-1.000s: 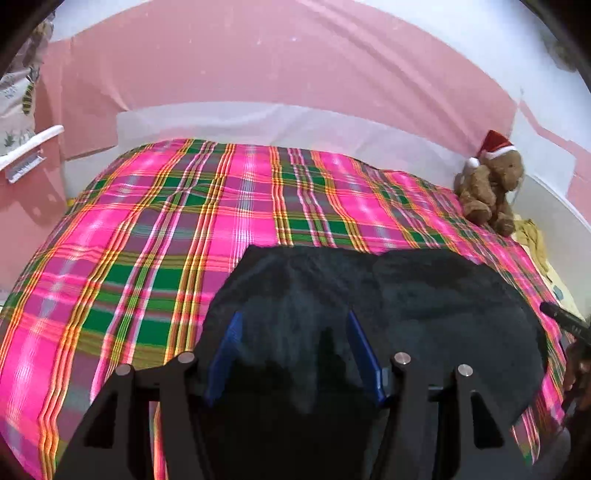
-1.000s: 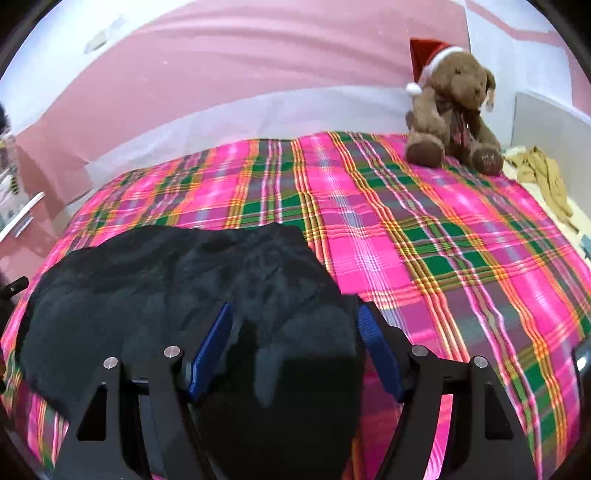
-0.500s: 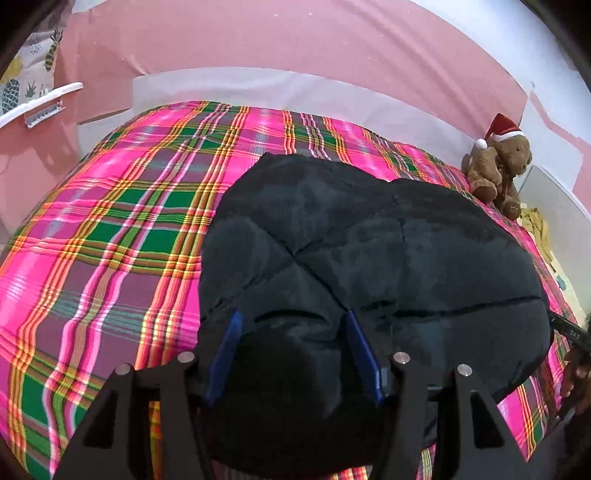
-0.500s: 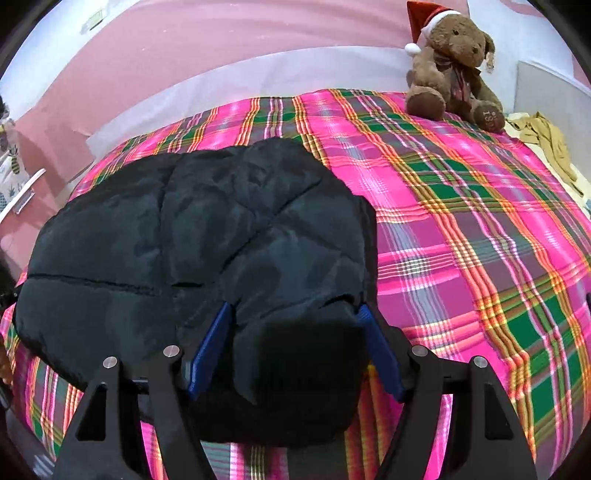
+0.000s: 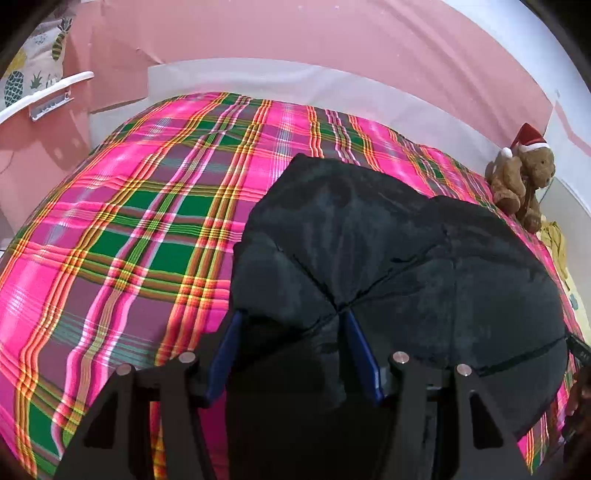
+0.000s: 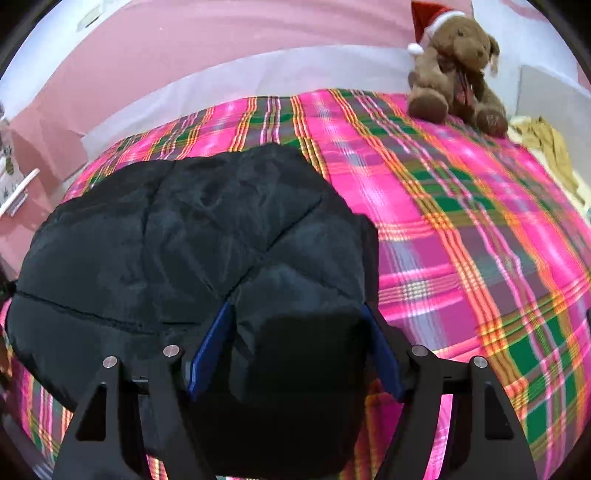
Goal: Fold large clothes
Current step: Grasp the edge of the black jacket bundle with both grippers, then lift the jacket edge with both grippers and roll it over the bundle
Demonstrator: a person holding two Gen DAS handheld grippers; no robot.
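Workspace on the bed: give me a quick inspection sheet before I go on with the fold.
Surface: plaid bedspread, pink and green, a few shallow ripples.
Job's things: black quilted jacket spread on the bedspread, bulky, near edge bunched.
Clutter: teddy bear in a Santa hat sitting at the far corner, apart from the jacket; yellow cloth beside it.
Grippers: left gripper and right gripper each have jacket fabric bunched between the jaws, near edge.
Cables: nothing seen.
Surroundings: pink wall; pineapple-print fabric at far left.
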